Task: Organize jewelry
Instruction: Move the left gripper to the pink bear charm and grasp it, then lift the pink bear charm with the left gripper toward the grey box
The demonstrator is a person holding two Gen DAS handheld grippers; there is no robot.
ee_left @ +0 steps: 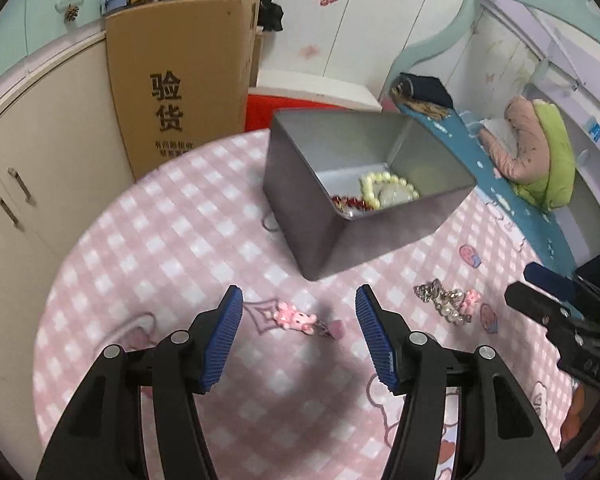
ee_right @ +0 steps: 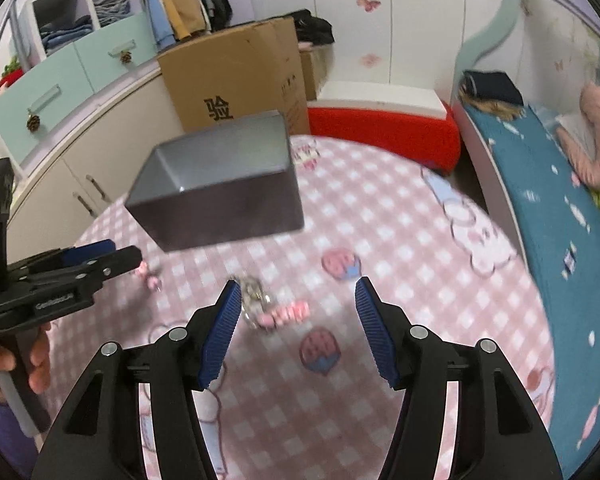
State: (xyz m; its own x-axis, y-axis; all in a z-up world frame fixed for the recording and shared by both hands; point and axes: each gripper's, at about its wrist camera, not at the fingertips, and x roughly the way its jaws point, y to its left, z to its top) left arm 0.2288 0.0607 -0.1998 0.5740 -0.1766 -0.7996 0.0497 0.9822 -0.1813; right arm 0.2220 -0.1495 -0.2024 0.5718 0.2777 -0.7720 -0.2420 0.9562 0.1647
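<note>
- Left gripper (ee_left: 299, 312), nearest in the left wrist view: blue ribbed pads spread wide apart, nothing between them, hovering over the pink checked tablecloth (ee_left: 172, 240).
- Pink bunny charm (ee_left: 294, 319) lying flat on the cloth just beyond the gap of those pads, a small pink cube at the end of its chain.
- Right gripper (ee_right: 298, 300), nearest in the right wrist view: jaws likewise wide apart and empty, above the cloth.
- Silver chain cluster with pink beads (ee_right: 268, 306) on the cloth just past the left pad of the right gripper, blurred there; same cluster (ee_left: 448, 300) sharper from the left wrist, well to the right of the bunny charm.
- Printed strawberry motifs on the cloth around both pieces.
- Grey metal tin (ee_left: 340, 200) farther back toward the far edge of the table, open at the top, standing upright.
- Cream pearl bracelet (ee_left: 388, 190) and a red bead piece (ee_left: 348, 202) lying inside the tin on its floor.
- Beyond the table edge: brown cardboard box (ee_left: 180, 88) against the cream cabinet, red stool (ee_right: 384, 132), teal bedding (ee_right: 560, 216) at the right.
</note>
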